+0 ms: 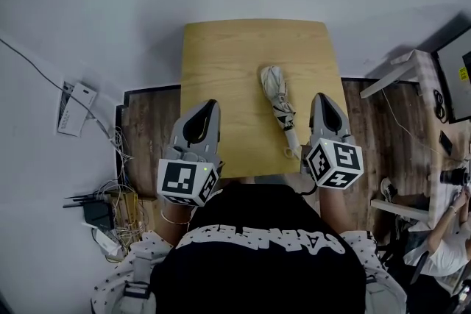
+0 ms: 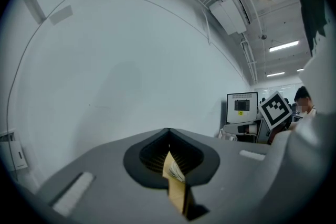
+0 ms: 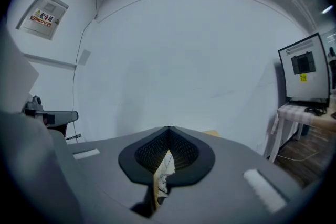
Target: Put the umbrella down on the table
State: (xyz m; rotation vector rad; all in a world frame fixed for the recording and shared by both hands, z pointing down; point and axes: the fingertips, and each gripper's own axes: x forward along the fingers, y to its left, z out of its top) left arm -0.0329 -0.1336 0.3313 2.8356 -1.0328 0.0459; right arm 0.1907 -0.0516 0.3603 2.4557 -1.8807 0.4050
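Head view, umbrella: the folded umbrella (image 1: 279, 105) lies flat on the wooden table (image 1: 221, 62), right of centre. Its canopy end points toward the far edge and its handle toward the person.
Head view, left gripper: the left gripper (image 1: 211, 104) is held over the near left part of the table. Its jaws are together at the tips with nothing between them. The umbrella lies to its right, well apart.
Head view, right gripper: the right gripper (image 1: 321, 96) is held over the near right edge of the table, with its jaws together and empty. The umbrella lies just beside it on its left, apart from it. The handle end is near the gripper's marker cube (image 1: 335, 162).
Head view, surroundings: a tangle of cables (image 1: 110, 213) lies on the floor (image 1: 147, 129) at the left.
Left gripper view, jaws: the grey jaws meet at the tips and are closed on nothing. The slot under the tips shows a sliver of table and a pale printed scrap of the umbrella (image 2: 176, 170), beyond the jaws and not between the pads.
Left gripper view, background: a white wall (image 2: 131, 60) fills the view. A monitor (image 2: 241, 105) and the right gripper's marker cube stand at the right.
Right gripper view, jaws: the jaws are pressed together at the tips and grip nothing. The slot below them shows a strip of the umbrella resting on the table, clear of the pads.
Right gripper view, background: a corner of the table shows just past the jaws, and a monitor stands at the right.
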